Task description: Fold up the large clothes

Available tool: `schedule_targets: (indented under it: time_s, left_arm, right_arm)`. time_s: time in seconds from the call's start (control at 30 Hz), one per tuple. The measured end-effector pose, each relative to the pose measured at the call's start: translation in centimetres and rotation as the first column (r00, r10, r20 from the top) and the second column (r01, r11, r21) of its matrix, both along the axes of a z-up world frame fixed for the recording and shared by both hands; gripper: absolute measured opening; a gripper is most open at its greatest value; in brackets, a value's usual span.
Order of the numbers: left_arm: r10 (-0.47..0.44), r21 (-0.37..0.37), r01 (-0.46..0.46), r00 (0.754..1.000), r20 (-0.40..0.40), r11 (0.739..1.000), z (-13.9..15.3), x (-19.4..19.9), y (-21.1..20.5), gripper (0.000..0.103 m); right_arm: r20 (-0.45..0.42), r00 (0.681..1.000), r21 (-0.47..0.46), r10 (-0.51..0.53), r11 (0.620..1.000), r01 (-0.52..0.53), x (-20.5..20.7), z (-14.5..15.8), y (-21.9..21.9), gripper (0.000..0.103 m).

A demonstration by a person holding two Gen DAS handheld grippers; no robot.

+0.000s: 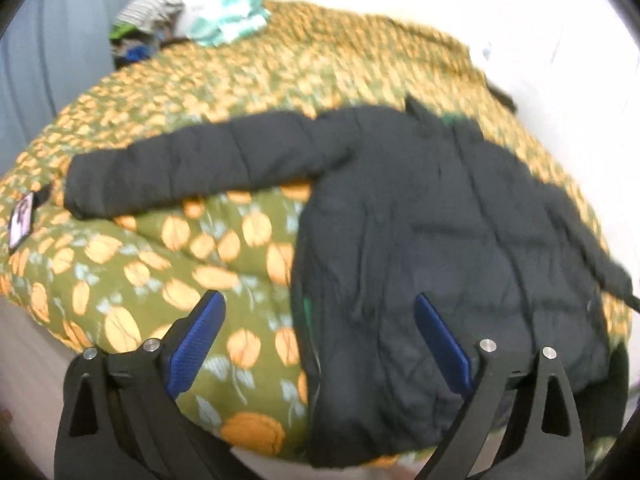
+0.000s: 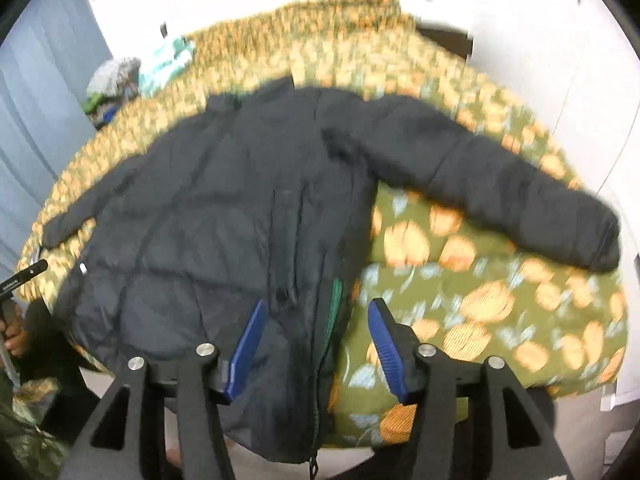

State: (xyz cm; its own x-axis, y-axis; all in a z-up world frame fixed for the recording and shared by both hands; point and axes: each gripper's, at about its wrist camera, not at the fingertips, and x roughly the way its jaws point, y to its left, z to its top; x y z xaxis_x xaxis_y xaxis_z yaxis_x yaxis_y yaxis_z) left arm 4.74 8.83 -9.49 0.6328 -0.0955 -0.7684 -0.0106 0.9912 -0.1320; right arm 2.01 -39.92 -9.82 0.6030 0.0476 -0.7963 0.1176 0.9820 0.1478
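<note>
A large black puffer jacket lies spread flat on a bed, both sleeves stretched out sideways. It also shows in the right wrist view, front up, with a green-lined zipper along its right edge. My left gripper is open and empty, hovering above the jacket's lower left edge. My right gripper is open and empty, above the jacket's lower right hem by the zipper. The left sleeve and the right sleeve lie on the cover.
The bed has a green cover with an orange fruit print. A heap of other clothes sits at the far left corner. Blue curtains hang at left, white walls behind. The other hand-held gripper shows at left.
</note>
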Motion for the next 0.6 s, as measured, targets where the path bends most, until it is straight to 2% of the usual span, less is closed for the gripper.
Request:
schedule_targets:
  time_s: [0.1, 0.23, 0.4, 0.6]
  left_arm:
    - [0.037, -0.034, -0.037, 0.999, 0.0, 0.999, -0.1, 0.6, 0.2, 0.096]
    - [-0.002, -0.018, 0.0, 0.997, -0.075, 1.0, -1.4, 1.2, -1.1, 0.096]
    - [-0.06, -0.019, 0.059, 0.998, -0.037, 0.998, -1.3, -0.1, -2.1, 0.099]
    - [-0.053, -0.076, 0.051, 0.998, -0.027, 0.996, -0.3, 0.3, -1.8, 0.099]
  right_arm:
    - [0.107, 0.994, 0.006, -0.018, 1.0, 0.018, 0.0, 3.2, -0.2, 0.068]
    - [0.186, 0.981, -0.045, -0.044, 0.998, 0.054, 0.2, 5.7, 0.2, 0.074]
    - [0.174, 0.985, -0.146, -0.006, 0.989, 0.032, 0.8, 5.5, 1.9, 0.074]
    - [0.146, 0.987, -0.072, -0.068, 0.994, 0.079, 1.0, 4.2, 1.2, 0.074]
